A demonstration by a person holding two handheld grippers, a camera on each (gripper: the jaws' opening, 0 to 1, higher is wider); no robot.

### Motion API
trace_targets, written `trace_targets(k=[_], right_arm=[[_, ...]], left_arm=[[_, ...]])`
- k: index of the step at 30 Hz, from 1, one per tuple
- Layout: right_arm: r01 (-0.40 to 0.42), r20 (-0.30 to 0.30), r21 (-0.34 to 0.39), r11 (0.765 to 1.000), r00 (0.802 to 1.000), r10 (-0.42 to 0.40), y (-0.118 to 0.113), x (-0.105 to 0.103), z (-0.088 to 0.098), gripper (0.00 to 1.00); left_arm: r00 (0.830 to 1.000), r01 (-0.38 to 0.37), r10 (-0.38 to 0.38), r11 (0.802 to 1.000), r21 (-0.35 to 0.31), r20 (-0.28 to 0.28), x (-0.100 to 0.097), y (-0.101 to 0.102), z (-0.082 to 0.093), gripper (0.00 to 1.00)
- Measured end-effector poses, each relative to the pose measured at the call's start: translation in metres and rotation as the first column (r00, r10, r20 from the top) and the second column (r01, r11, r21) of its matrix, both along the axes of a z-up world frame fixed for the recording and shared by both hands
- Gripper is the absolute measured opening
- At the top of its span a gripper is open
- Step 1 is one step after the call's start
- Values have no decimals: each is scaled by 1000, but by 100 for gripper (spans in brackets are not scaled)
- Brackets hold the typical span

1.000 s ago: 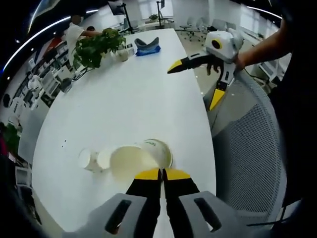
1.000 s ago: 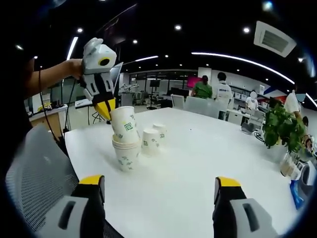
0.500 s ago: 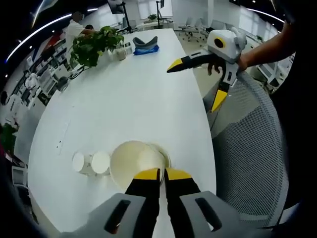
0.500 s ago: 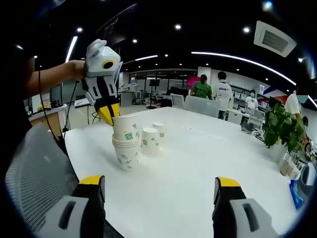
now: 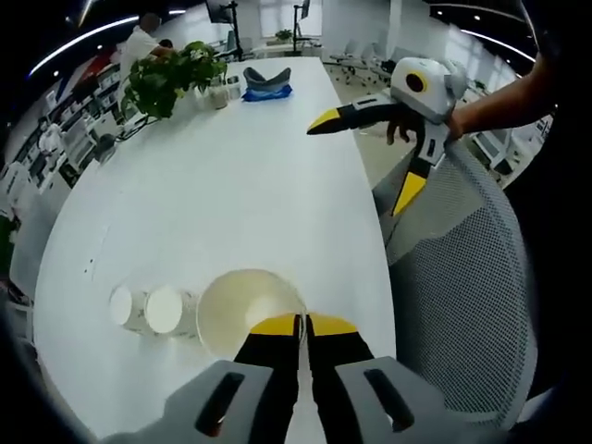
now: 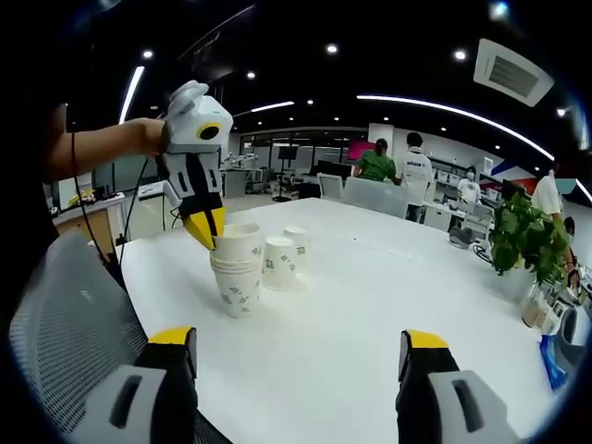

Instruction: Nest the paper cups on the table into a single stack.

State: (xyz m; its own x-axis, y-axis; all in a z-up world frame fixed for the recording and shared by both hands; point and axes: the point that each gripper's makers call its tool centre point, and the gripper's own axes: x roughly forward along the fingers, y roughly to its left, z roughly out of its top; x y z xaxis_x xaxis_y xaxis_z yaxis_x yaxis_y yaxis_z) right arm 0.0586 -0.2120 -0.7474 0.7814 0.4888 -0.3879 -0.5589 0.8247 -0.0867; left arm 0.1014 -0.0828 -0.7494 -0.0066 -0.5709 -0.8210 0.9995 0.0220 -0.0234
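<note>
Now the left gripper (image 6: 207,231) pinches the top cup's (image 6: 239,242) rim on the stack (image 6: 236,277); the right gripper (image 6: 296,356) gapes wide, holding nothing, near it.

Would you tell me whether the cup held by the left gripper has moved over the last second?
Yes. In the right gripper view, the top cup pinched by the left gripper has sunk down into the stack, now upright beside the fixed single cup.

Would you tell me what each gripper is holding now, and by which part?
The left gripper pinches the top paper cup by its rim. The right gripper is open, holding nothing.
</note>
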Motion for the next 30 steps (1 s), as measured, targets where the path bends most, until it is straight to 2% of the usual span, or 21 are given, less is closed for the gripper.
trace_targets(k=[20,26,30], right_arm=[[11,9,-1,1000,1000,-11,-2,1,1,92],[10,9,2,1000,1000,-10,-1,1,2,92],[6,10,8,1000,1000,-6,0,1,2,93]], left_arm=[[999,44,-43,998,36,-31,0,-2,-23,1],[999,45,-44,998,41,-29,-1,-2,-23,1],[999,45,-44,999,19,-21,-2,-3,-17,4]])
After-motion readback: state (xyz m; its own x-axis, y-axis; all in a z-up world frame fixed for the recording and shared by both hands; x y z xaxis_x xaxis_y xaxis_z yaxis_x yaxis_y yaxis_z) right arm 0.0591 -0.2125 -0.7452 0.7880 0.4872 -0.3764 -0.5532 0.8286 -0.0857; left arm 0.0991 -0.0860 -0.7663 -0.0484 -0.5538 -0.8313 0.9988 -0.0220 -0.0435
